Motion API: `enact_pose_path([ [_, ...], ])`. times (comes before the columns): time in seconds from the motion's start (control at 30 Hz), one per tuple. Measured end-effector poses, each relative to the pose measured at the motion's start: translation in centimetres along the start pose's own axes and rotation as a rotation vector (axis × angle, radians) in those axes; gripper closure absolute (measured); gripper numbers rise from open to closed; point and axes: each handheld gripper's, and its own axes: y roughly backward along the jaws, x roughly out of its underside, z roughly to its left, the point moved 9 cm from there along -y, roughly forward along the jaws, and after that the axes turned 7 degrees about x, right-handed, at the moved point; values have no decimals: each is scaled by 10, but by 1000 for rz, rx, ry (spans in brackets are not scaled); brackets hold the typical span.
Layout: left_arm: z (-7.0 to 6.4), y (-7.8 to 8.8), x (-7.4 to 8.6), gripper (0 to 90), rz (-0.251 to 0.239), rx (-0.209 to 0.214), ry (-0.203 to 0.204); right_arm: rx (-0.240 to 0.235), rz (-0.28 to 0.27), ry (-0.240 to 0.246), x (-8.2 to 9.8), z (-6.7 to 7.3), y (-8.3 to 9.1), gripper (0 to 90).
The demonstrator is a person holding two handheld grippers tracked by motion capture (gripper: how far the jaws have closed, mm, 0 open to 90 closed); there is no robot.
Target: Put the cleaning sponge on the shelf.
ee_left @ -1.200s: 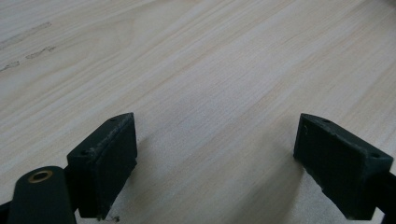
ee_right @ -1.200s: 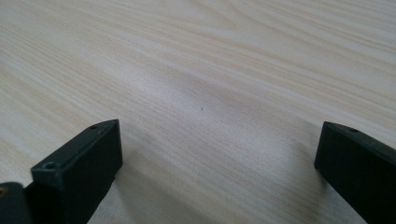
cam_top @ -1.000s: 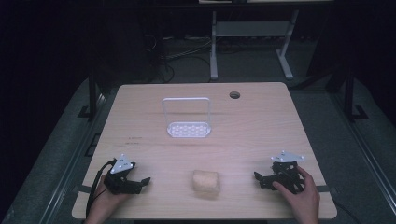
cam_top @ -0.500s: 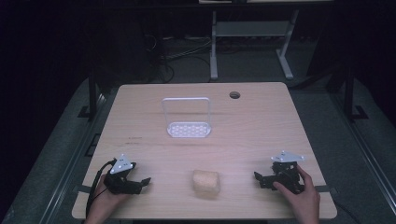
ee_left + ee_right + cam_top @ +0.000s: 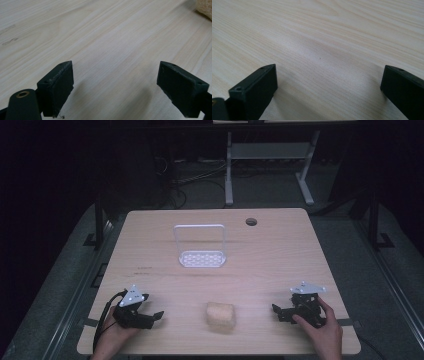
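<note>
So far nothing looks started: the pale sponge [image 5: 221, 316] lies untouched at the near edge of the desk [image 5: 280, 255], between the two hands. The left tongs [image 5: 156, 316] and the right tongs [image 5: 276, 310] both rest low on the wood, jaws spread wide and empty, each well apart from the sponge. Count: one sponge, one white wire rack [image 5: 201, 246] farther back, two tongs.

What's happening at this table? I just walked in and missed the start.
A person holds the left gripper and the right gripper low over the wooden table, both with jaws open and empty. A pale sponge-like block lies between them, untouched. A small white rack stands farther back.
</note>
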Motion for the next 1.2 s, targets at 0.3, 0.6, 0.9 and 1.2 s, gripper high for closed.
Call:
enact_pose_path([
  [0.3, -12, -8, -9, 135, 11, 33, -36, 1, -2, 2, 0, 0, 0, 7],
  [0.6, -24, -14, -17, 136, 13, 61, -76, 0, -3, 5, 0, 0, 0, 7],
  [0.9, -35, -20, -23, 136, 12, 87, -100, 0, -3, 4, 0, 0, 0, 7],
  [1.2, -46, -24, -29, 136, 15, 122, -126, 0, -3, 4, 0, 0, 0, 7],
])
